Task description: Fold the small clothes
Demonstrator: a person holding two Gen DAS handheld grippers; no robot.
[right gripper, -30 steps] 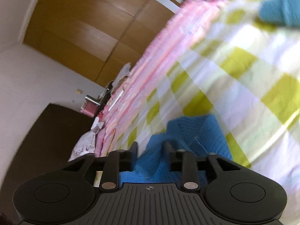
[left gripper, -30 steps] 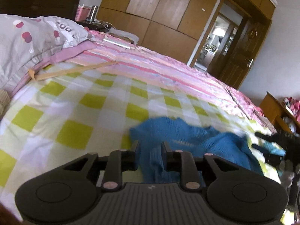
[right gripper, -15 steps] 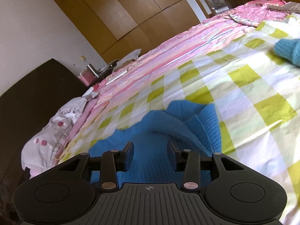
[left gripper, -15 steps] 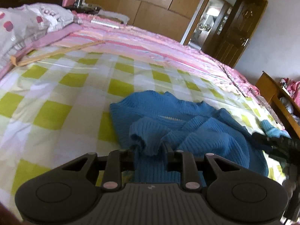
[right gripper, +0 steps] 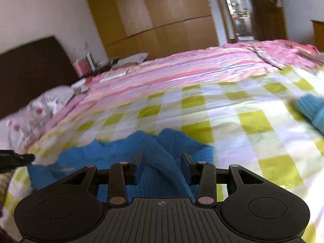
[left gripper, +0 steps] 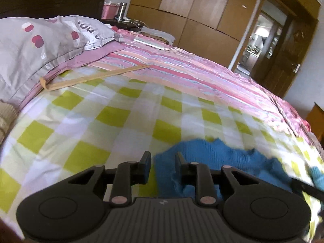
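Crumpled blue knitted sweater [left gripper: 218, 162] is seen lying on the bed's green-and-white checked sheet [left gripper: 85, 133], at 5 o'clock in the left wrist view. Left gripper [left gripper: 162, 163]: fingers apart, sweater's left edge seen in the gap, no clamping. Right gripper [right gripper: 162, 165]: fingers apart, a ribbed fold of the sweater [right gripper: 129, 151] seen between them, unpinched. A second blue knit piece [right gripper: 311, 109] is seen at 3 o'clock, well apart. Grey dotted pillow [left gripper: 40, 44] at 10 o'clock.

One blue sweater [left gripper: 218, 158], one pillow [left gripper: 40, 46] (dotted), two claws [left gripper: 163, 164] [right gripper: 162, 167] — one wardrobe [left gripper: 182, 10].
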